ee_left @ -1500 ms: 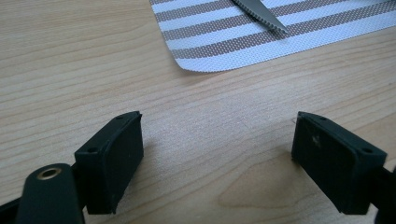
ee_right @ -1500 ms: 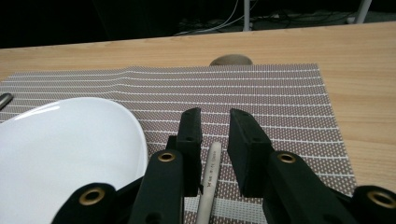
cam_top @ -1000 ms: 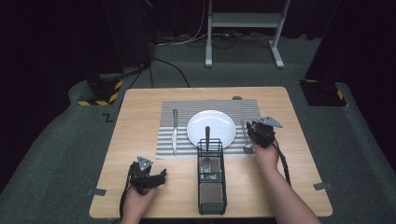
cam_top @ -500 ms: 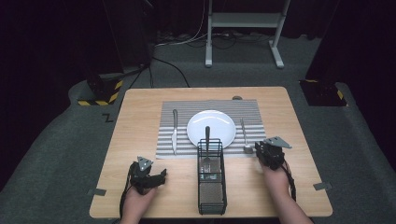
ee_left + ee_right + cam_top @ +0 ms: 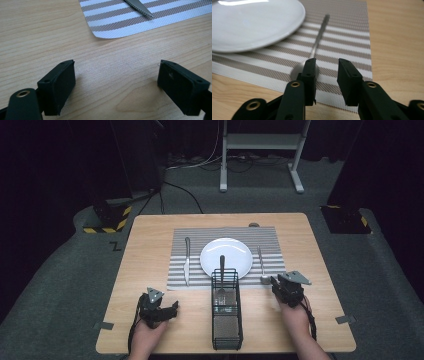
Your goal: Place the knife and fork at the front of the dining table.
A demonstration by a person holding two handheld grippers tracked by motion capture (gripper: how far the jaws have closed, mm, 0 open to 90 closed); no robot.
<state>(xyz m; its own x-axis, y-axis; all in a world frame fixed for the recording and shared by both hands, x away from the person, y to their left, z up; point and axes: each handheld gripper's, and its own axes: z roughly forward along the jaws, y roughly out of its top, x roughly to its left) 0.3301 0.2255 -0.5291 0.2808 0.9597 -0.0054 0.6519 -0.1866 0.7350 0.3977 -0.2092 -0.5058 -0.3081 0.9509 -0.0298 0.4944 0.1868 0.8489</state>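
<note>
On the high view first: spoon (image 5: pixel 260 262) flat on placemat (image 5: pixel 280 245), at 3 o'clock of plate (image 5: pixel 226 257), bowl end toward 6. Mirrors knife (image 5: pixel 187 260) at 9 o'clock, so reads as a place setting getting laid out from wire caddy (image 5: pixel 226 320) at 6 o'clock. One more utensil handle (image 5: pixel 222 265) upright in caddy, probably next. Right gripper (image 5: pixel 275 282) just at 5 o'clock of spoon bowl, off the mat's near edge. Left gripper (image 5: pixel 174 308) parked on bare table (image 5: pixel 150 235) at 7 o'clock of plate, idle, out of the way.

Left gripper view: left gripper (image 5: pixel 116 72) spread wide over wood, nothing between jaws. Mat corner (image 5: pixel 150 22) and knife tip (image 5: pixel 140 6) at 1 o'clock.

Right gripper view: right gripper (image 5: pixel 327 72) jaws narrowly apart, just been opening, gap empty. Spoon (image 5: pixel 319 37) free on mat, bowl partly hidden behind the 9 o'clock jaw, handle off toward 12; looks released.

Versus a second ago: right hand then higher up the mat, over the spoon at 3 o'clock of plate; now backed off toward 6. Left gripper, plate, knife and caddy same spots.
</note>
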